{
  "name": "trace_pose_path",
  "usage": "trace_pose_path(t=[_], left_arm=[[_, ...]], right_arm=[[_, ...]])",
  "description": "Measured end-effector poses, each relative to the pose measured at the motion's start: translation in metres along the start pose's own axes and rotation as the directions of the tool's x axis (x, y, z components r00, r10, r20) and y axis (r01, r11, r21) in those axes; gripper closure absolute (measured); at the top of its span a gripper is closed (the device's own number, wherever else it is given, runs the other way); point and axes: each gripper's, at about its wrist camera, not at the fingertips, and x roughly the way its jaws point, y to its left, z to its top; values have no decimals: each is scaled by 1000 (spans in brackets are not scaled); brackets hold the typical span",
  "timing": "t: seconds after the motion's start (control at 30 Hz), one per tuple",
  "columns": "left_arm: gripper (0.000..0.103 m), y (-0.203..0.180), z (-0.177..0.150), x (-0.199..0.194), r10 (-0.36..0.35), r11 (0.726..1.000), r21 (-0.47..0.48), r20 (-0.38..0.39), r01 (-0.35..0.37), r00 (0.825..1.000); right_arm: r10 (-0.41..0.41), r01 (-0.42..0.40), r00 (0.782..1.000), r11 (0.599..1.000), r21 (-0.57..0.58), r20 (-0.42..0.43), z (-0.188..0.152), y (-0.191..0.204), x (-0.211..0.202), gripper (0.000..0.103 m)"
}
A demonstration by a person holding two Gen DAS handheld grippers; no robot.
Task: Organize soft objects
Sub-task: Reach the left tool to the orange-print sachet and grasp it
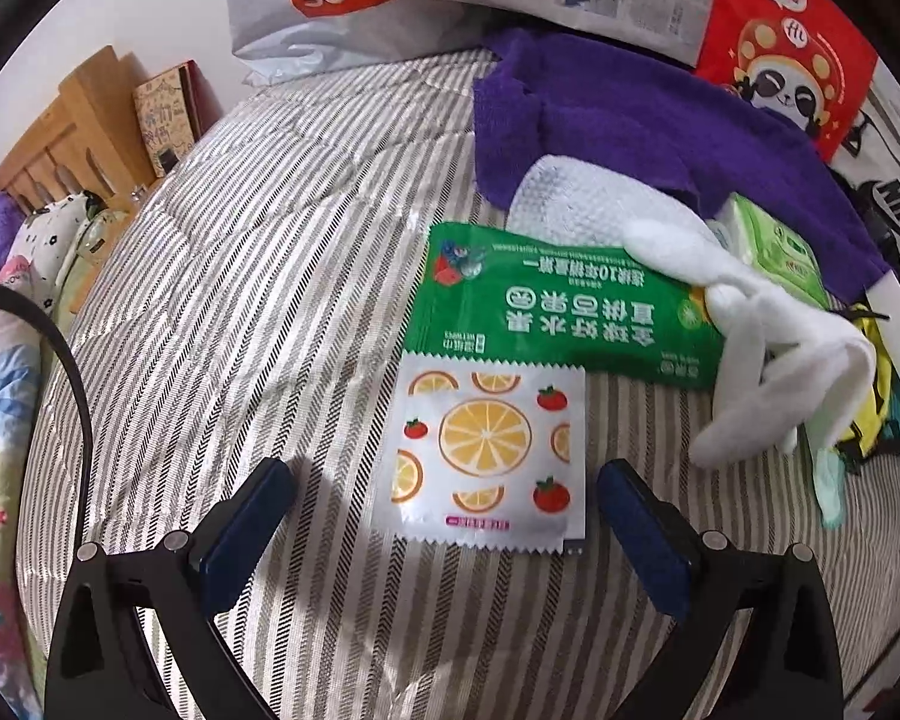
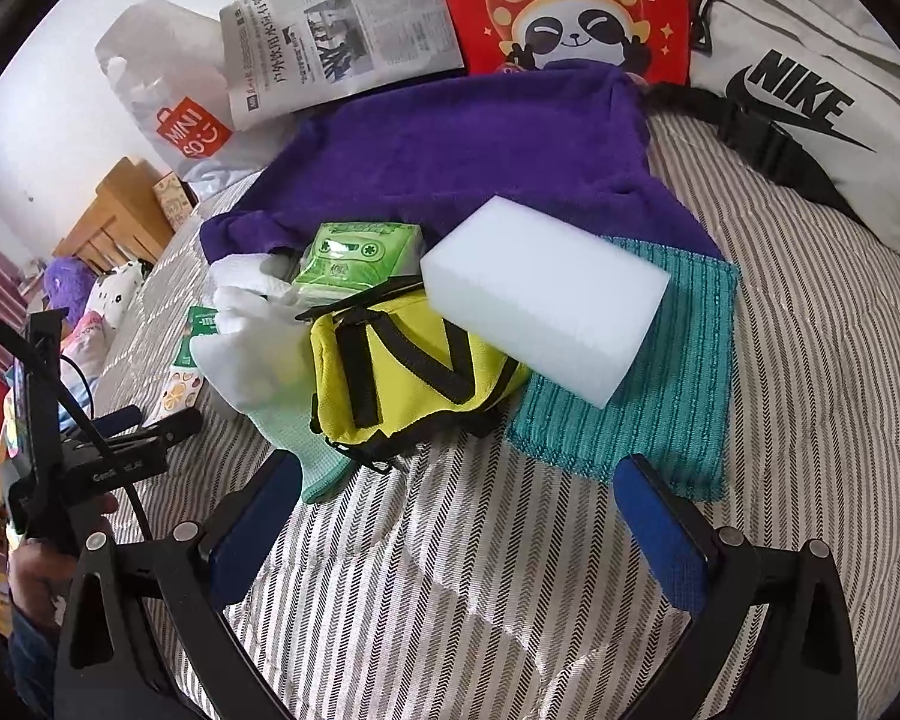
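Nearest the left gripper [image 1: 447, 501], its fingers spread wide and holding nothing, lies a fruit-print sachet [image 1: 491, 459] flat on the striped quilt [image 1: 240, 300], between the two pads. At one o'clock from it, a green wipes packet [image 1: 564, 312] overlaps its top edge. A white glove [image 1: 744, 336] drapes over that packet's right end, at two o'clock. Behind them spreads a purple towel [image 1: 630, 120]. The right gripper [image 2: 459, 513] hovers over the quilt, also wide and empty. At eleven o'clock sits a yellow pouch [image 2: 414, 378]; a white sponge block [image 2: 546, 306] leans on its right side, over a teal cloth [image 2: 648, 414] at one o'clock.
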Motion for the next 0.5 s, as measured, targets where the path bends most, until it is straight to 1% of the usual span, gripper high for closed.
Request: trace_pose_path(t=[0.07,0.1,0.13,0.17,0.23,0.37,0.4,0.43,0.47,0.5], left_arm=[[11,-1,-2,-2,-14,1000,6,32,14,999],[22,-2,-2,-4,-20,1000,16,50,19,999],[37,-3,-3,-6,-29,999,24,64,27,998],[44,-5,-3,-8,-36,999,32,73,33,997],[49,-9,-2,-9,-42,998,49,82,38,996],[52,-8,-3,-11,-67,996,73,97,60,993],[68,-7,-3,-12,-67,995,77,100,59,993],[71,-5,-3,-15,-72,995,75,105,64,992],[71,-3,-1,-16,-121,990,80,83,114,989],[72,-1,2,-15,-139,988,77,75,133,987]], right_arm=[[0,0,1000,1000,3,4,0,0,-1,0],[-1,1,1000,1000,3,3,-1,0,-1,0],[-4,4,1000,1000,2,1,-1,0,-1,0],[-9,9,1000,1000,0,0,-2,0,-1,0],[-19,19,1000,1000,1,-4,-4,-2,-1,0],[-41,41,999,999,17,-5,-7,-6,-3,0],[-49,49,999,999,21,-2,-8,-8,-5,0],[-57,57,998,998,25,1,-8,-8,-7,0],[-65,65,998,998,28,4,-8,-9,-8,0],[-74,74,997,997,33,10,-8,-10,-10,0]])
